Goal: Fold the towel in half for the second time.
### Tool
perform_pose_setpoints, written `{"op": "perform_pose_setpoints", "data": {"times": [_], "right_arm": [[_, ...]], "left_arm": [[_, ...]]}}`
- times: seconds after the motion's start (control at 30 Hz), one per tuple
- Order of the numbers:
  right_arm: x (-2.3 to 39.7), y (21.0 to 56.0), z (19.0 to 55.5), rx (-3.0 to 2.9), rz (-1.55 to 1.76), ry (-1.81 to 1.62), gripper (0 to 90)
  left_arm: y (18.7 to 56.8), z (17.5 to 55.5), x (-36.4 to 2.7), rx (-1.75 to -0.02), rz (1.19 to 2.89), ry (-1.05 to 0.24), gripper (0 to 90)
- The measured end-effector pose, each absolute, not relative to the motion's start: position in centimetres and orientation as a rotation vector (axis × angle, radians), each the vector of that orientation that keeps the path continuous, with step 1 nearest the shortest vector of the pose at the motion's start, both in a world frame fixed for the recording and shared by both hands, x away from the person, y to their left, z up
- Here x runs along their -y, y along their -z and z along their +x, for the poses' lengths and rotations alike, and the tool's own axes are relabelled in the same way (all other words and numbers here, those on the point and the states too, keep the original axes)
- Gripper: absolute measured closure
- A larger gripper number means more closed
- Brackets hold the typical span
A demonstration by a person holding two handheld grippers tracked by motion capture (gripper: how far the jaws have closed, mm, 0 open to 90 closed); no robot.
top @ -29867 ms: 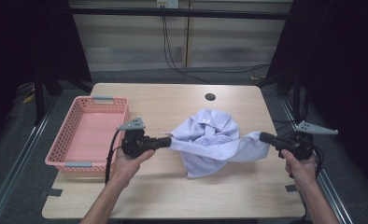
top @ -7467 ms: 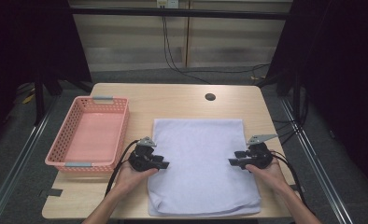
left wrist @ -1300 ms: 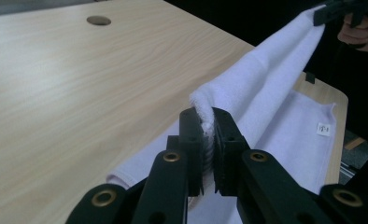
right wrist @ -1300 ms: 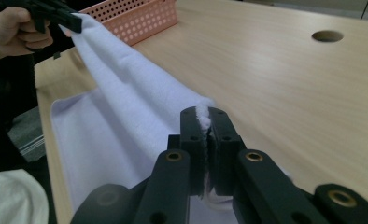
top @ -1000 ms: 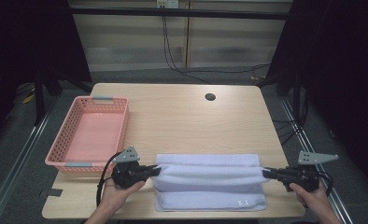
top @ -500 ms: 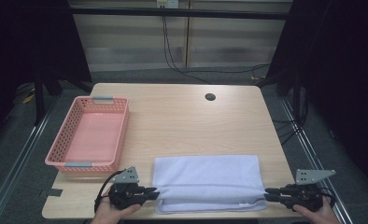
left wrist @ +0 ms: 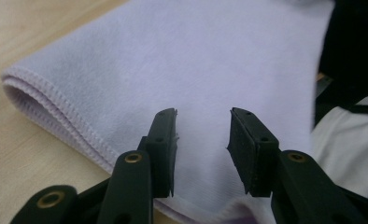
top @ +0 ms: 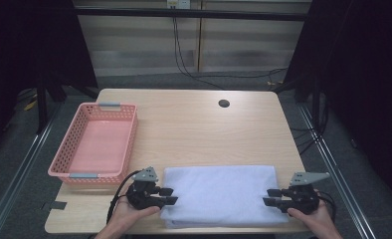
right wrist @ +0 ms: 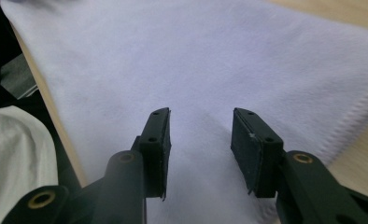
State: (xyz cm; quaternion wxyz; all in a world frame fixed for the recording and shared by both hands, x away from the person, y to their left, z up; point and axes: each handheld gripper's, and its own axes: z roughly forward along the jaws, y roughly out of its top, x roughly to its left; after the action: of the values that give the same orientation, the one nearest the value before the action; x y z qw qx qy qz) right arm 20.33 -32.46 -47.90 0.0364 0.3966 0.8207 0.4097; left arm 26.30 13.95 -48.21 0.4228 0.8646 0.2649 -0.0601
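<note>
A pale lilac towel (top: 221, 194) lies folded in a long flat strip along the table's near edge. My left gripper (top: 167, 196) rests at the towel's left end, jaws open, nothing between them. In the left gripper view the towel (left wrist: 182, 70) spreads out beyond the open left gripper (left wrist: 201, 140), its stitched folded edge at the left. My right gripper (top: 269, 196) sits at the towel's right end, also open. In the right gripper view the towel (right wrist: 210, 65) lies flat under the open right gripper (right wrist: 200, 140).
A pink mesh basket (top: 97, 143) stands at the table's left side, with nothing in it. A dark round hole (top: 224, 103) marks the wooden tabletop (top: 204, 134) near the far edge. Cables hang behind the table.
The towel has been folded down toward the near edge into a narrower strip. Both grippers drew toward me with its edge and now stand open at its ends.
</note>
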Motion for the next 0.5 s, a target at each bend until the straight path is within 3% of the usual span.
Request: {"op": "perform_pose_setpoints", "data": {"times": [0.13,0.5], "right_arm": [[31.9,48.6,22.0,-2.491,1.266,-1.21,54.9],[32.9,49.6,25.5,-2.456,1.286,-1.148,62.1]], "left_arm": [[48.9,27.3,-13.7,-0.722,2.155,0.138,56.9],[49.7,30.0,-11.3,-0.733,2.159,0.1,55.8]]}}
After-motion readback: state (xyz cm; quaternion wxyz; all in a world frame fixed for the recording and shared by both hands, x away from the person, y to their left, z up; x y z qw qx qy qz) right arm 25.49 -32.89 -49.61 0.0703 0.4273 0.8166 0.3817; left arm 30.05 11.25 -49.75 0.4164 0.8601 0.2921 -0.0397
